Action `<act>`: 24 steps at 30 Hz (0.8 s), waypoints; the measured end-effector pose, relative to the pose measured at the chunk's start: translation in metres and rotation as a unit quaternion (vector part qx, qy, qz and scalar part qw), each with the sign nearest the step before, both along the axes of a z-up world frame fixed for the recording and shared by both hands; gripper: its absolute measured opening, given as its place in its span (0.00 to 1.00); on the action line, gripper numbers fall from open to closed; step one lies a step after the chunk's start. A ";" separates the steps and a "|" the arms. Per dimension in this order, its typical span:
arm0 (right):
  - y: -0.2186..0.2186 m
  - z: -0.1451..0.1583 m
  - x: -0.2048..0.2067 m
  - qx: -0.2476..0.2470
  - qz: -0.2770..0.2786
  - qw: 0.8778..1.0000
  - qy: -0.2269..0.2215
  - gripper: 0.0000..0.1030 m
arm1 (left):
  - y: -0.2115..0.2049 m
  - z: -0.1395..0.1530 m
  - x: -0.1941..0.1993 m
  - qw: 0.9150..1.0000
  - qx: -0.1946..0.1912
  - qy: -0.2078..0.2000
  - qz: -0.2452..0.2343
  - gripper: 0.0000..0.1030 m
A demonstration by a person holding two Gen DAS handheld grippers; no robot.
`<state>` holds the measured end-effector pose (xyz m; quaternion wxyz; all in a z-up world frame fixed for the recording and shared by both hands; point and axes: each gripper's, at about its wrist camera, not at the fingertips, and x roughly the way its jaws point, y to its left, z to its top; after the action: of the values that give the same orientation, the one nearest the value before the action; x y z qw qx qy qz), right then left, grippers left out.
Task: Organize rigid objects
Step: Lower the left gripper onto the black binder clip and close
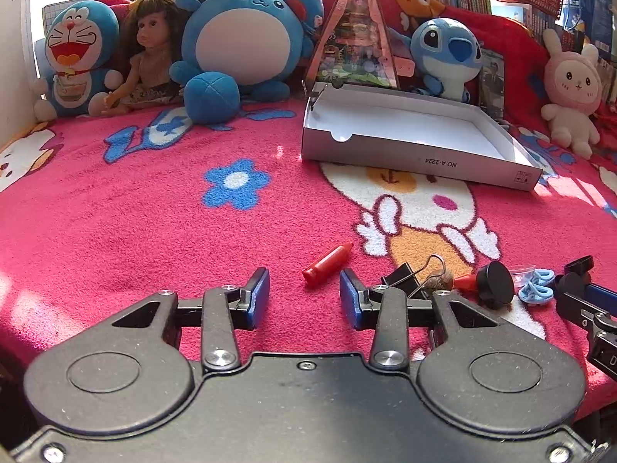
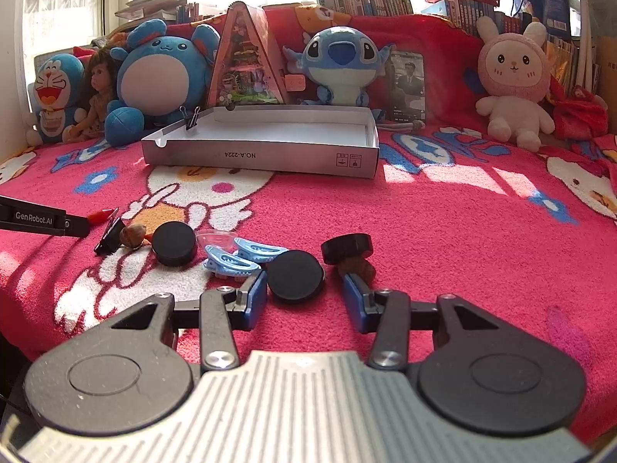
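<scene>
Left gripper [image 1: 304, 299]: narrow, empty, aimed at red crayon [image 1: 327, 269] | right gripper [image 2: 304, 295]: narrow, straddling black disc [image 2: 296, 276], contact unclear | box [image 2: 266, 156]: likely destination

"NO.A-2224" on box [image 2: 258, 154], "GenRobot.AI" on hand-held gripper [image 2: 38, 218]

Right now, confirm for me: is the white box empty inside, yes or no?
Yes: the right wrist view shows the white box with a bare interior; only a black binder clip sits on its rim.
</scene>
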<state>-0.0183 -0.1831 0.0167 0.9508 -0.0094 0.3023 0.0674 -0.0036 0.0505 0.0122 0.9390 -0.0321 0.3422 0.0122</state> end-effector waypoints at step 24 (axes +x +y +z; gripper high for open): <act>-0.001 0.004 -0.001 0.006 0.004 1.000 -0.007 0.38 | -0.013 -0.003 -0.003 0.999 -0.035 0.009 -0.031 0.24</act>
<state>-0.0195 -0.1837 0.0206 0.9527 -0.0054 0.2950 0.0724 -0.0067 0.0371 0.0095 0.9341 -0.0547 0.3515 -0.0283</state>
